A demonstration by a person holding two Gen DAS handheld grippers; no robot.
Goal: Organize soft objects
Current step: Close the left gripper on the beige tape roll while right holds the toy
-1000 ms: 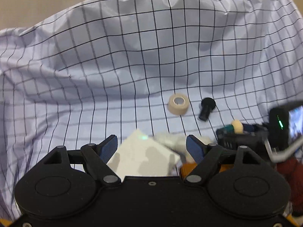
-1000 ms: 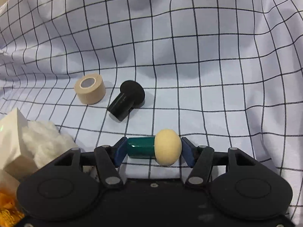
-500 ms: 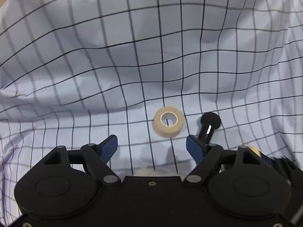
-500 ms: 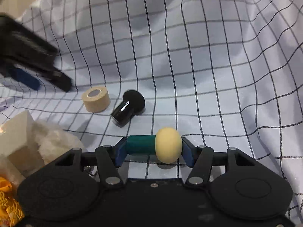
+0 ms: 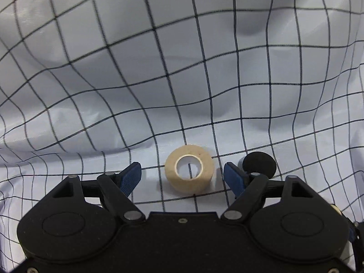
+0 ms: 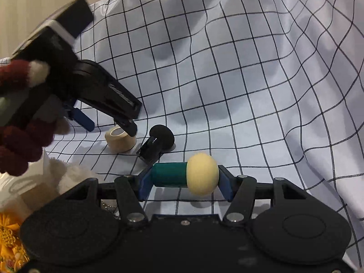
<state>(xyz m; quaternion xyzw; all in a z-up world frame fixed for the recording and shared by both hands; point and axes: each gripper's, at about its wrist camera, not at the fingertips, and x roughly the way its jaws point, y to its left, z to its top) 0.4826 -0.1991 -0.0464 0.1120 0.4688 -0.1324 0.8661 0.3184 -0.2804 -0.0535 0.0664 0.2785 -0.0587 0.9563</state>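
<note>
My left gripper (image 5: pixel 182 177) hangs open over the beige tape roll (image 5: pixel 190 173), lying hole-up between its 2 fingers on the checked cloth (image 5: pixel 159 79); my right gripper (image 6: pixel 182 182) clamps the green-and-cream sponge (image 6: pixel 185 175).

Rumpled checked cloth (image 6: pixel 250 72) underneath; beige wall (image 6: pixel 34 2) behind it
</note>
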